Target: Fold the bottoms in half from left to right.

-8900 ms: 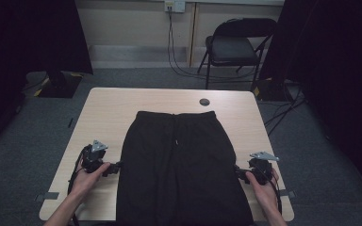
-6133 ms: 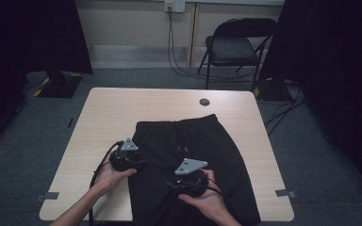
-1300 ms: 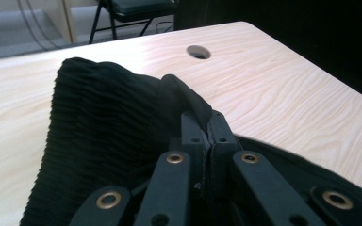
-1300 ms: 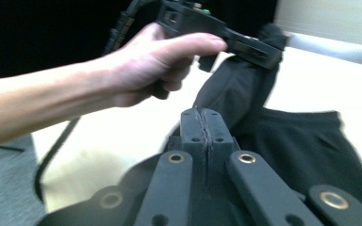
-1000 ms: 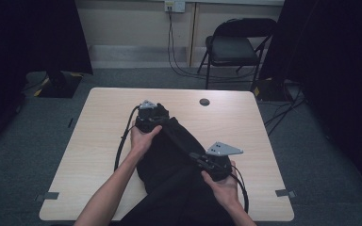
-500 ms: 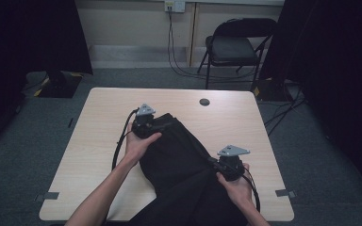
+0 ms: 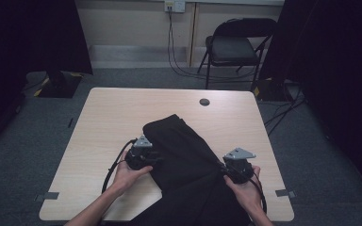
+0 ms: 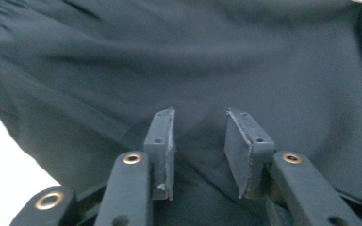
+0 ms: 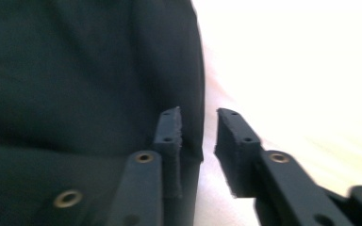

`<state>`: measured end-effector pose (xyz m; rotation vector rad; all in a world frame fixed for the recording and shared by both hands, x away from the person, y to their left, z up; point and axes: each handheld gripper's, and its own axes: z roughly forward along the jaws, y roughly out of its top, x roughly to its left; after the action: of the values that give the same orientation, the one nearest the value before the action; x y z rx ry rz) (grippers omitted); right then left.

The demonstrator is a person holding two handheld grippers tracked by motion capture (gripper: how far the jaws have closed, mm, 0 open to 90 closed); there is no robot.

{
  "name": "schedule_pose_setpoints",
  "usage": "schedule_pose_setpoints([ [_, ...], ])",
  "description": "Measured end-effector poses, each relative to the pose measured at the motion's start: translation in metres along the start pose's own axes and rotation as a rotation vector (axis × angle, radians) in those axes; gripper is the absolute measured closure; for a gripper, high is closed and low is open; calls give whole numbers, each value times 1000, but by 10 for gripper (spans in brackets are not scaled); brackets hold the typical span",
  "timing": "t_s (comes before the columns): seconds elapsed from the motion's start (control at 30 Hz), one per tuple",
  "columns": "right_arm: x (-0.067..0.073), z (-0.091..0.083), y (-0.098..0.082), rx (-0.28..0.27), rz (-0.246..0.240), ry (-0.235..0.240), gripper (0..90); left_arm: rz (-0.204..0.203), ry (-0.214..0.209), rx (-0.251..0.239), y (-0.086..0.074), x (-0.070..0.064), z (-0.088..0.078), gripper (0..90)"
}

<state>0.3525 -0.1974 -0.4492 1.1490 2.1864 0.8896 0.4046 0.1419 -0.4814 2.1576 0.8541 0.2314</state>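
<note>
A black garment (image 7: pixel 184 150) lies folded in a slanted heap on the wooden table (image 7: pixel 122 113), its near end hanging over the front edge. My left gripper (image 7: pixel 156 157) rests at the garment's left edge. In the left gripper view its jaws (image 8: pixel 200 115) stand apart after closing a little, the dark cloth (image 8: pixel 193 56) lying beyond the gap with no pad pressing it. My right gripper (image 7: pixel 221 168) sits at the garment's right edge. Its jaws (image 9: pixel 198 113) have just opened, and the cloth's edge (image 9: pixel 75 70) runs beside one pad, loose in the gap.
A round black grommet (image 7: pixel 204 101) sits in the table's far middle. A folding chair (image 7: pixel 235 44) stands behind the table by the wall, with cables on the floor. Tape strips mark the front corners (image 7: pixel 47 196). Bare tabletop (image 9: pixel 301 70) shows to the right of the cloth.
The left hand has come back from the far side to the garment's left edge, and its jaws have let go of the cloth. The right jaws opened off the cloth; that hand barely shifted.
</note>
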Motion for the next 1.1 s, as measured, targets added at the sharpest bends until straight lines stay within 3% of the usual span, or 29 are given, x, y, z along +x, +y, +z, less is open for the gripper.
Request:
schedule_pose_setpoints([
  [0.07, 9, -3, 5, -36, -11, 63, 685, -1, 11, 36, -5, -2, 6, 593],
  [0.13, 23, -1, 9, -56, -43, 127, 691, 24, 23, 9, -9, 0, 9, 572],
  [0.17, 29, 1, 10, -70, -43, 195, 707, 22, 30, 6, -9, 0, 9, 573],
  [0.2, 34, 4, 11, -66, -46, 214, 707, 37, 67, 7, -8, -1, 11, 583],
  [0.23, 49, 15, 12, -32, -75, 257, 705, 55, 80, 5, -8, 0, 11, 596],
  [0.37, 76, 33, 15, 9, -118, 356, 643, 57, 98, -22, -5, 10, 17, 590],
  [0.4, 76, 33, 15, 9, -118, 356, 643, 57, 98, -22, -5, 10, 17, 591],
  [0.43, 90, 41, 19, 11, -148, 368, 585, 58, 112, -20, 0, 19, 19, 590],
  [0.5, 98, 51, 23, 22, -140, 395, 548, 33, 126, -24, 4, 32, 23, 589],
  [0.53, 98, 51, 23, 22, -140, 395, 548, 33, 126, -24, 4, 32, 23, 589],
  [0.57, 106, 63, 27, 45, -142, 410, 520, 13, 138, -36, 8, 41, 26, 589],
  [0.6, 106, 63, 27, 45, -142, 410, 520, 13, 138, -36, 8, 41, 26, 589],
  [0.63, 112, 70, 28, 60, -139, 406, 469, 32, 146, -18, 14, 50, 29, 589],
  [0.8, 124, 77, 32, 57, -155, 392, 386, 18, 175, -9, 29, 67, 41, 585],
  [0.83, 128, 76, 33, 67, -166, 396, 390, 36, 208, 5, 37, 71, 47, 585],
  [1.0, 120, 69, 26, 71, -174, 401, 393, -13, 226, -20, 41, 84, 53, 569],
  [1.03, 105, 63, 20, 83, -145, 410, 418, -47, 231, -27, 42, 87, 54, 553],
  [1.1, 97, 60, 17, 88, -135, 412, 438, -61, 225, -34, 41, 89, 54, 550],
])
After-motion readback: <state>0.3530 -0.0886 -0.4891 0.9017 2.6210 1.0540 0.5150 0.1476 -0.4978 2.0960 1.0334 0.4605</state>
